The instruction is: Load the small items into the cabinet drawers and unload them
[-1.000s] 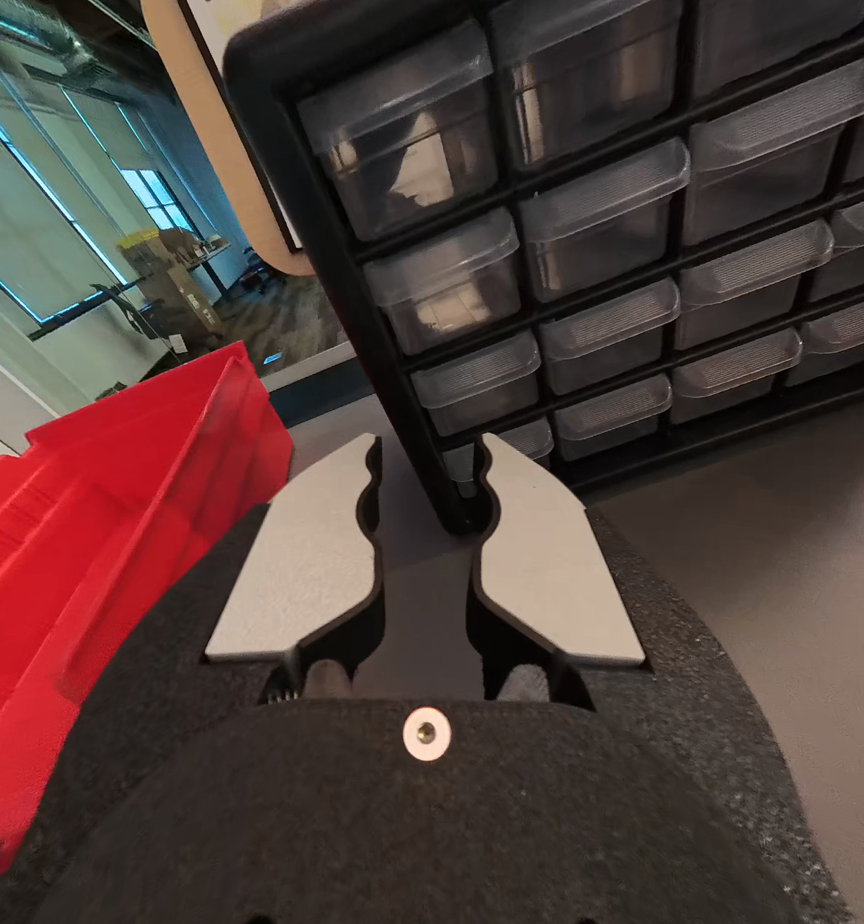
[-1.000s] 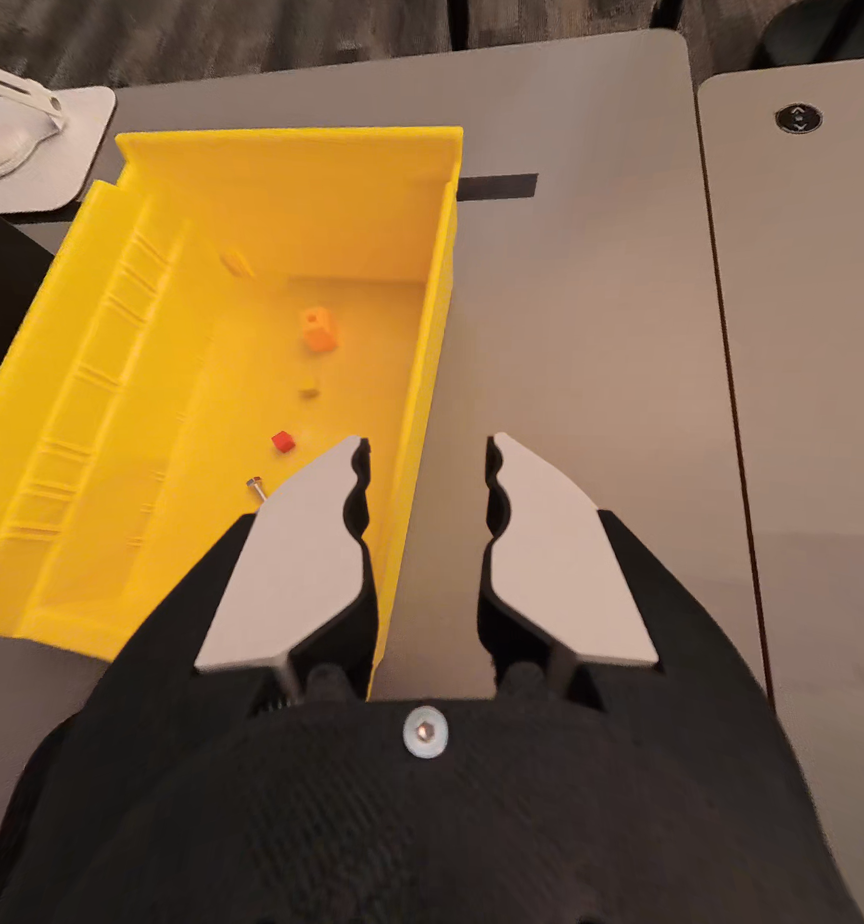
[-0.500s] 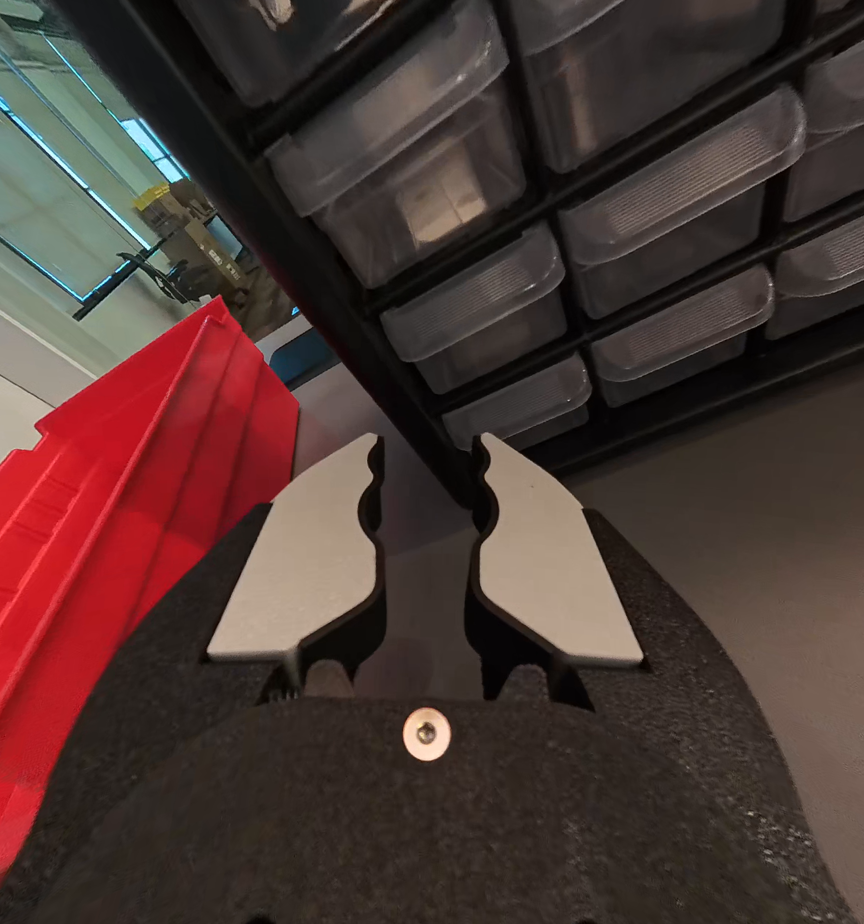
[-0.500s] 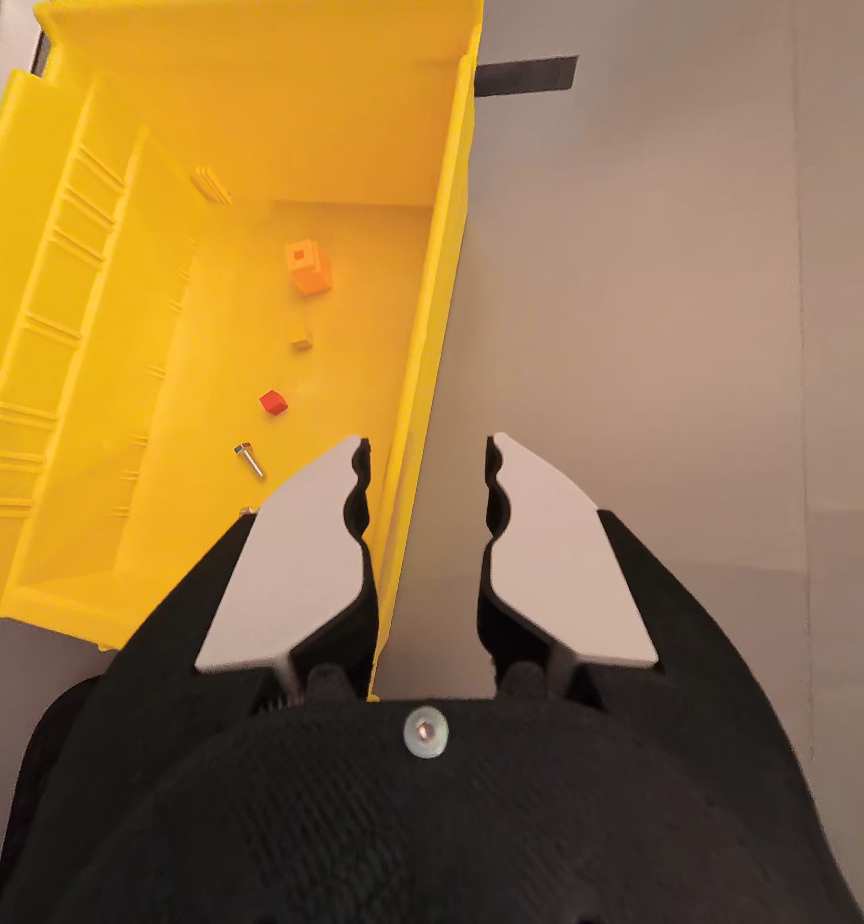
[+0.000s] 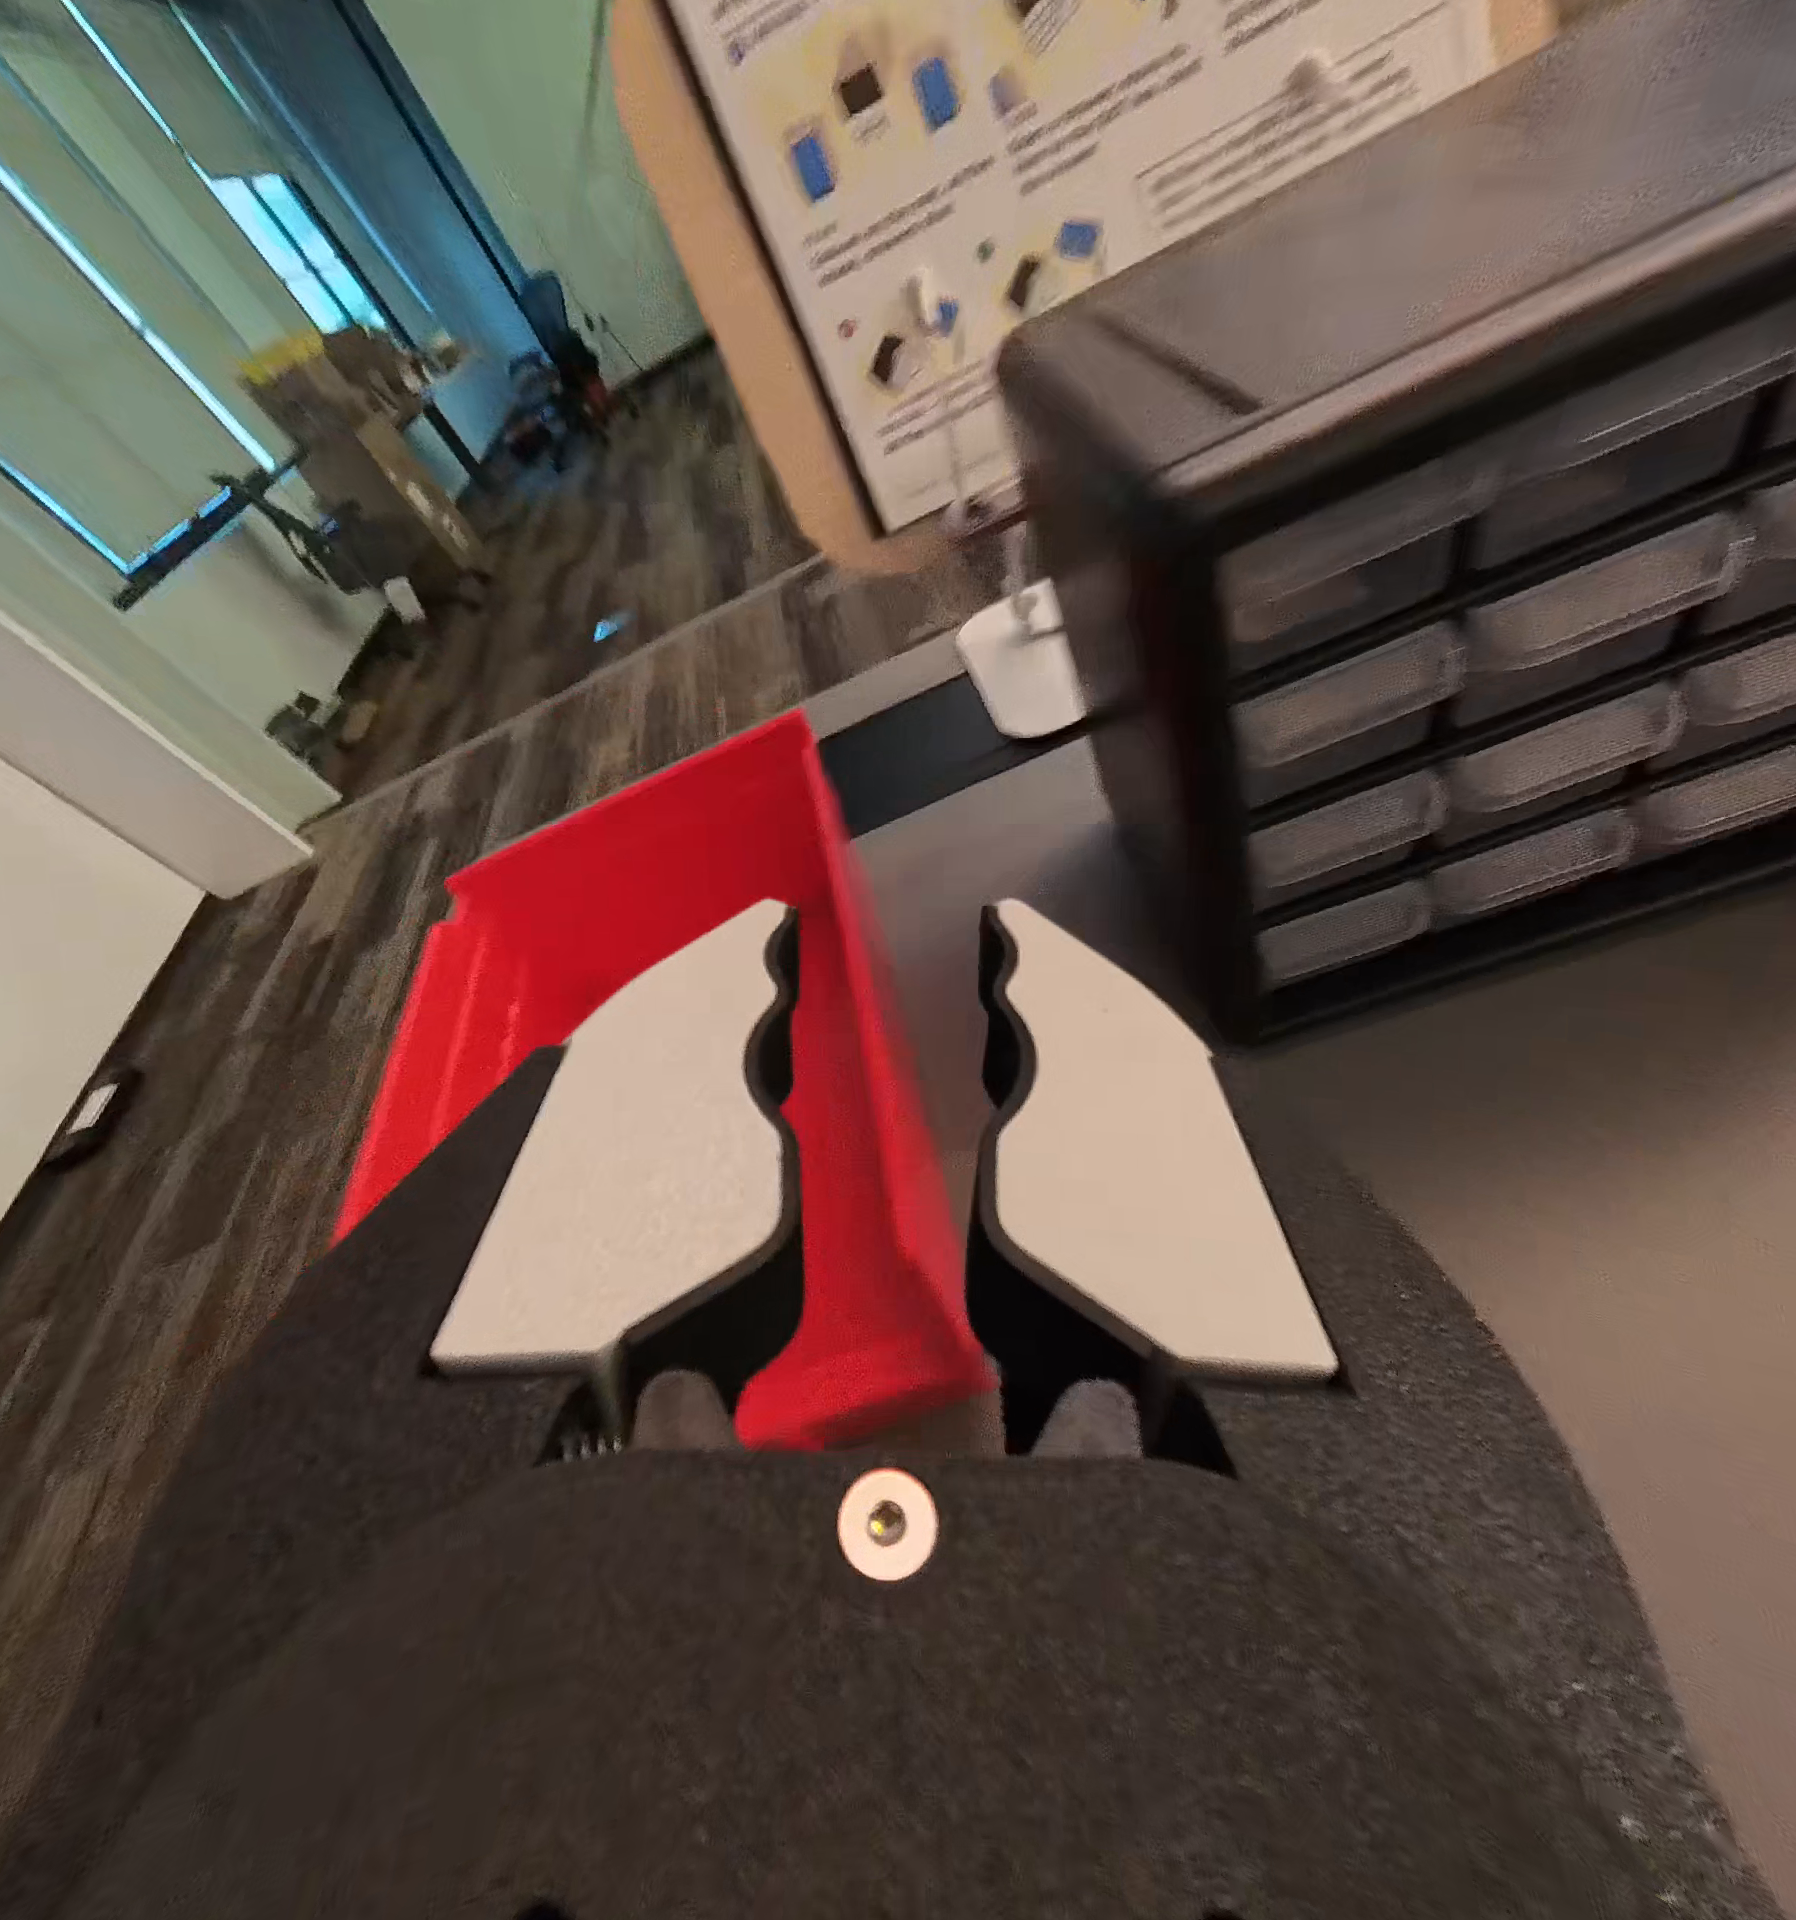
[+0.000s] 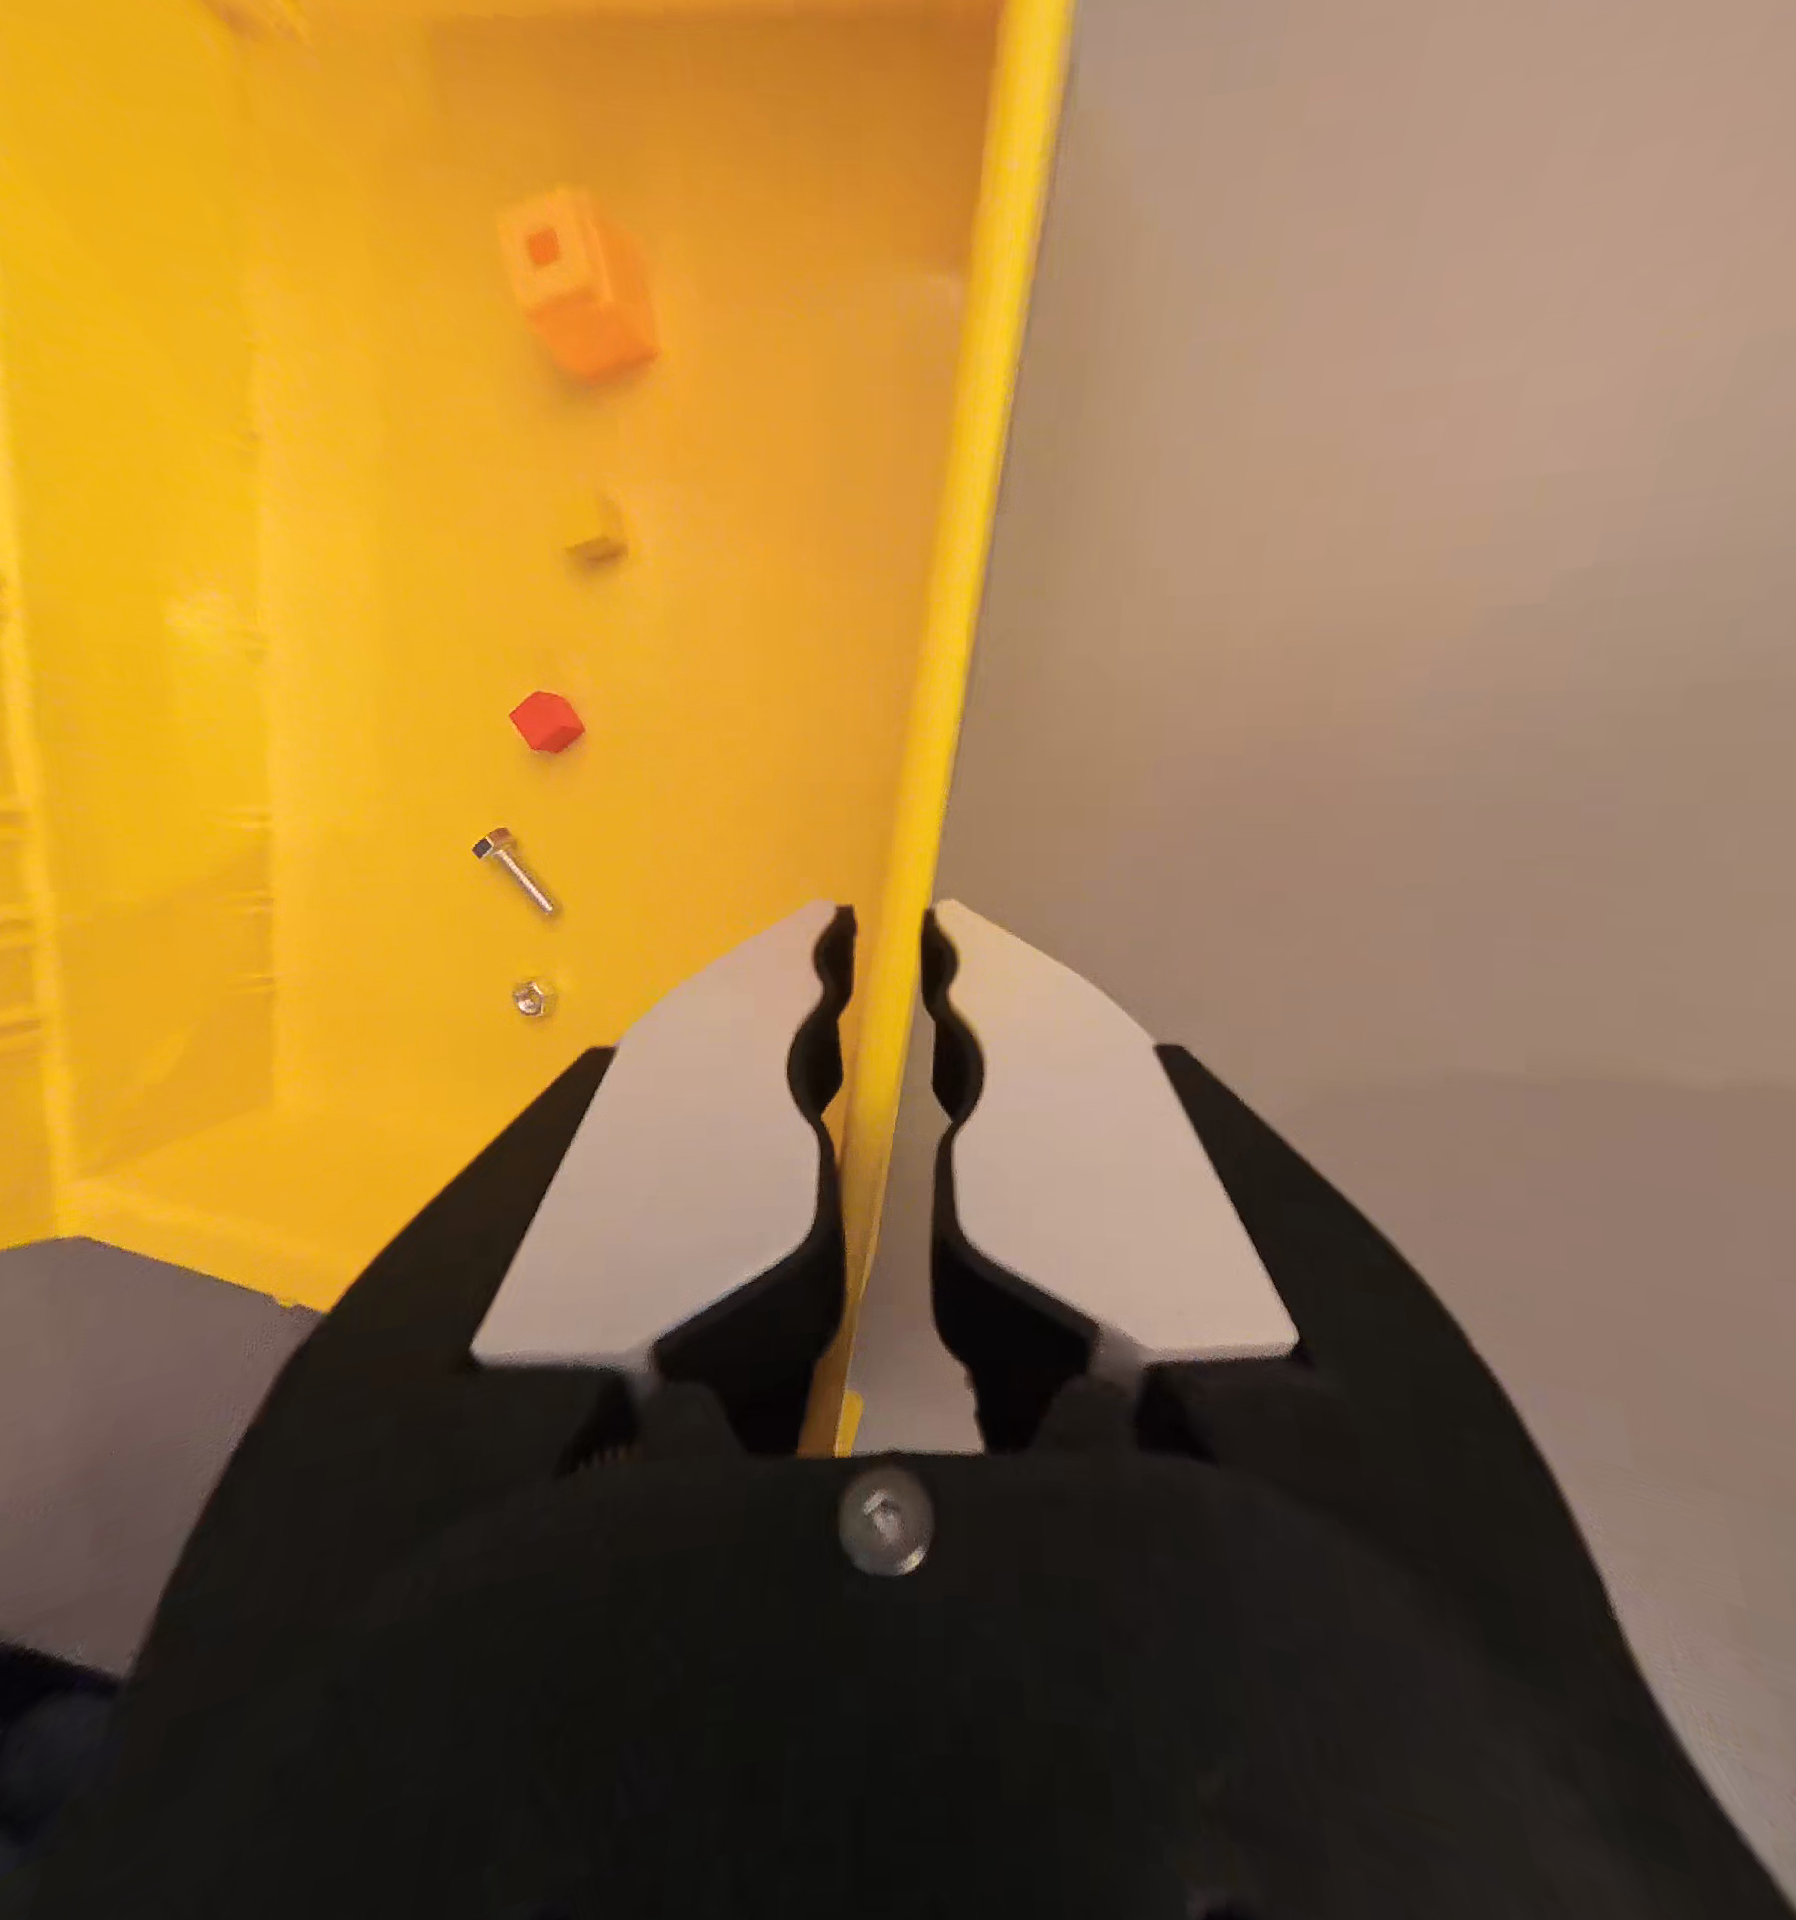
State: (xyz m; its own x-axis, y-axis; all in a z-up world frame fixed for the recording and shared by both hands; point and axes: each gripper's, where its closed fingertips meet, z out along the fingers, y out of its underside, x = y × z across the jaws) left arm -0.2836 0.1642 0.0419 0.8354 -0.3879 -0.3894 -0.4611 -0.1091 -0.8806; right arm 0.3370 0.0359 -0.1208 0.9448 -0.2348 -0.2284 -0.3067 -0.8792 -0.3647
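My left gripper (image 5: 886, 925) is open and straddles the right wall of the red bin (image 5: 645, 862), with the wall between its fingers. The black cabinet (image 5: 1133, 499) with clear drawers (image 5: 1580, 634), all pushed in, stands to the right. My right gripper (image 6: 886, 920) is closed onto the right wall of the yellow bin (image 6: 987, 416). On the yellow bin's floor lie an orange cube (image 6: 582, 301), a small yellow block (image 6: 598, 535), a red cube (image 6: 547, 720), a bolt (image 6: 516, 871) and a nut (image 6: 533, 997).
A white object (image 5: 1019, 665) sits on the table behind the cabinet's left side, and a poster board (image 5: 925, 208) stands behind it. The grey table (image 6: 1393, 727) stretches right of the yellow bin. The floor (image 5: 198, 1143) lies left of the red bin. Spacing between my two grippers at the tips: around 65 cm.
My left gripper swung away from the cabinet's corner to over the red bin's right wall, still open. My right gripper moved forward along the yellow bin's wall and closed on it.
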